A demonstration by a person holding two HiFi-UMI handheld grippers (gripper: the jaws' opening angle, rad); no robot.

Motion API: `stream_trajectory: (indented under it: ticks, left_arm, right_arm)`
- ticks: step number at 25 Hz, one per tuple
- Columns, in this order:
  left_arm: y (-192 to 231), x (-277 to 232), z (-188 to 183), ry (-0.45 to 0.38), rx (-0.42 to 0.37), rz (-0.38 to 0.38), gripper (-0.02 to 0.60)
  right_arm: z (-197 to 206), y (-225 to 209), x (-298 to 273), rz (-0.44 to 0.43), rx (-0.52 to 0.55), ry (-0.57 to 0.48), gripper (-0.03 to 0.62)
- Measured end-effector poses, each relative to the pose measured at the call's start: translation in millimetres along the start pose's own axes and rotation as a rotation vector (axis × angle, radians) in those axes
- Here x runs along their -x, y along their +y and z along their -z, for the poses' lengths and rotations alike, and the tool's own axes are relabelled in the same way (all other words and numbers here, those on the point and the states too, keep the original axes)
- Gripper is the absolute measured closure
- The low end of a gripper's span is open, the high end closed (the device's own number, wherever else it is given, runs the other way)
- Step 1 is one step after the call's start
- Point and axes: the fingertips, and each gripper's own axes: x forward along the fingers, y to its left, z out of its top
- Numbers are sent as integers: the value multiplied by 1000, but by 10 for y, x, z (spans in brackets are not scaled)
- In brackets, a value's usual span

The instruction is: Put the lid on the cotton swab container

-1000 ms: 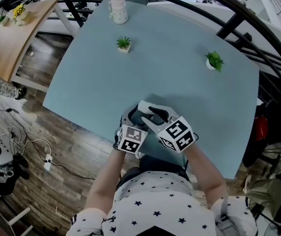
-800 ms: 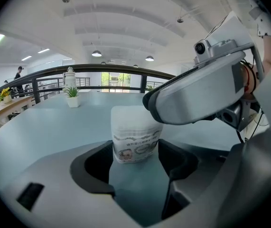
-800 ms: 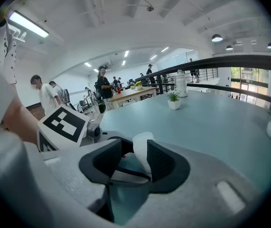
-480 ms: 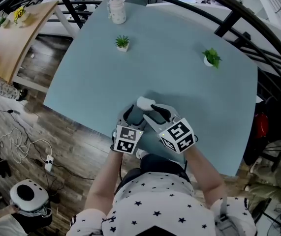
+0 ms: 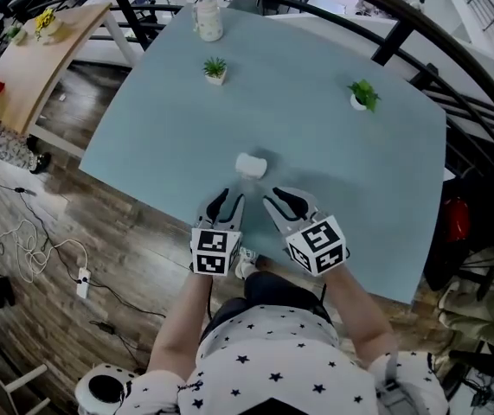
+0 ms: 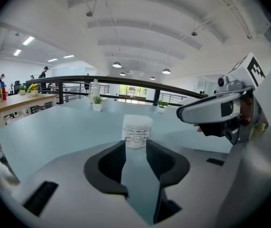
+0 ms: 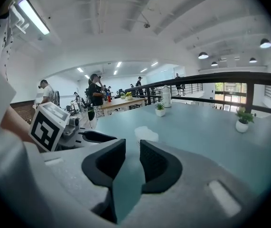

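1. The small white, round-cornered plastic cotton swab container point(image 5: 251, 164) stands upright on the pale blue-green table point(image 5: 333, 154), near its near edge. A white lid appears to sit on top, and a printed label band wraps its side point(image 6: 136, 132).
2. The left gripper point(image 5: 227, 201) hovers just short of the container without touching it. Its black jaws have just been closing and stand a narrow gap apart with nothing between them; the container is beyond their tips.
3. The right gripper point(image 5: 285, 199) is beside it, also clear of the container point(image 7: 146, 135). Its jaws have likewise just been closing, slightly parted and empty.
4. Farther back stand two small potted green plants point(image 5: 216, 70) point(image 5: 363, 96) and a white jar point(image 5: 209, 20) at the far edge.
5. A wooden bench point(image 5: 35, 67) stands off to the left.
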Motion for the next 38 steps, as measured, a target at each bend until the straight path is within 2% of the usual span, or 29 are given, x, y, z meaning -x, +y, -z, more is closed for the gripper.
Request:
stream_trajectory:
  ticks: [5, 8, 16, 24, 38]
  left_arm:
    - [-181, 322, 11, -51, 22, -38, 498]
    - [-274, 540, 11, -90, 36, -60, 528]
    - [-642, 1133, 98, -152, 61, -93, 565]
    - [-1030, 1658, 215, -175, 69, -98, 577]
    - [-1299, 2214, 244, -230, 88, -80, 578]
  right_arm:
    - [95, 89, 313, 49, 5, -29, 566]
    - [147, 191, 486, 65, 17, -42, 586]
    - [293, 507, 1040, 74, 45, -83, 588]
    - [383, 816, 1558, 76, 63, -138, 586]
    - [380, 1180, 1970, 60, 53, -227, 588]
